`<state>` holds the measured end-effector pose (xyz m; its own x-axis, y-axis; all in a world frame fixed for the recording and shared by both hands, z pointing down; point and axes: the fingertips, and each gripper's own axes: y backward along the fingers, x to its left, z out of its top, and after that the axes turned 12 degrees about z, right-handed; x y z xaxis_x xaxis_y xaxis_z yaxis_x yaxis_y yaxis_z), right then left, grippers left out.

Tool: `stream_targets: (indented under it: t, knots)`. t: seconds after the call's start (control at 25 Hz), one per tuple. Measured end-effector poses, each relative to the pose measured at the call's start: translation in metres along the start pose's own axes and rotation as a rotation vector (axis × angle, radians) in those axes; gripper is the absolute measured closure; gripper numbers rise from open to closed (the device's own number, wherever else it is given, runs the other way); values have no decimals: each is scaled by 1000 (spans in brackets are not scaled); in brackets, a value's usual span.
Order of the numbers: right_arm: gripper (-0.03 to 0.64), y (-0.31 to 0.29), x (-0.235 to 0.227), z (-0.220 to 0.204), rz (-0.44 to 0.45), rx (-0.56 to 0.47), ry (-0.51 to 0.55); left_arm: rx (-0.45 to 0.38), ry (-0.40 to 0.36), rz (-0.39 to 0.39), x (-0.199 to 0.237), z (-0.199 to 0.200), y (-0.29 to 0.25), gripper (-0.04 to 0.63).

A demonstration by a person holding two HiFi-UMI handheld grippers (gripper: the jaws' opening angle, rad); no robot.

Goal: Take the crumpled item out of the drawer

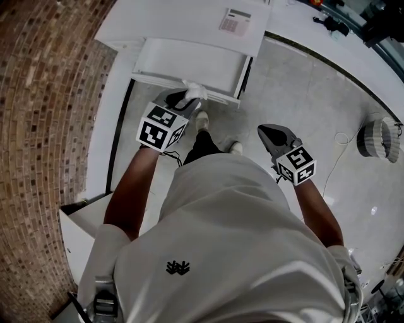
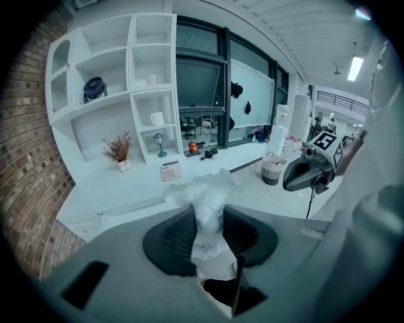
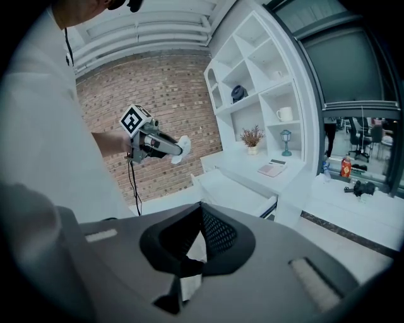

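Drawer [image 1: 189, 63]: white, shallow, pulled out of the white cabinet [image 1: 183, 19] beside the brown brick wall [image 1: 50, 94].
Crumpled item [image 1: 197, 92]: white crumpled sheet, pinched in the left jaws and held in the air by the drawer's front edge, clear of the drawer.
Left gripper [image 1: 187, 96]: grey, with a marker cube; jaws narrow, clamped on the crumpled item, pointing forward and down.
Right gripper [image 1: 267, 132]: grey, jaws together with nothing between them, over the pale floor [image 1: 303, 94], well apart from the drawer.
Calculator [image 1: 235, 21]: white, flat on the cabinet top.

Crinkly thin crumpled item [image 2: 208, 208], smooth matt drawer [image 1: 189, 60], rough brick wall [image 1: 50, 94], glossy floor [image 1: 297, 94]
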<state>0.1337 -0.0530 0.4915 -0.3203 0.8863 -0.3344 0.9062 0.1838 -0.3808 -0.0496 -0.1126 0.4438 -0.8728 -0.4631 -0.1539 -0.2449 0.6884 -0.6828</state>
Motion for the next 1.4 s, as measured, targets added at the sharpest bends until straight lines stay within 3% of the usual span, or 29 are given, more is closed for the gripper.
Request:
stream_targets:
  t: [1.4]
  knots:
    - [604,-4,-3,0,5,-2,14,7,-39,-3,-7,4,9,482]
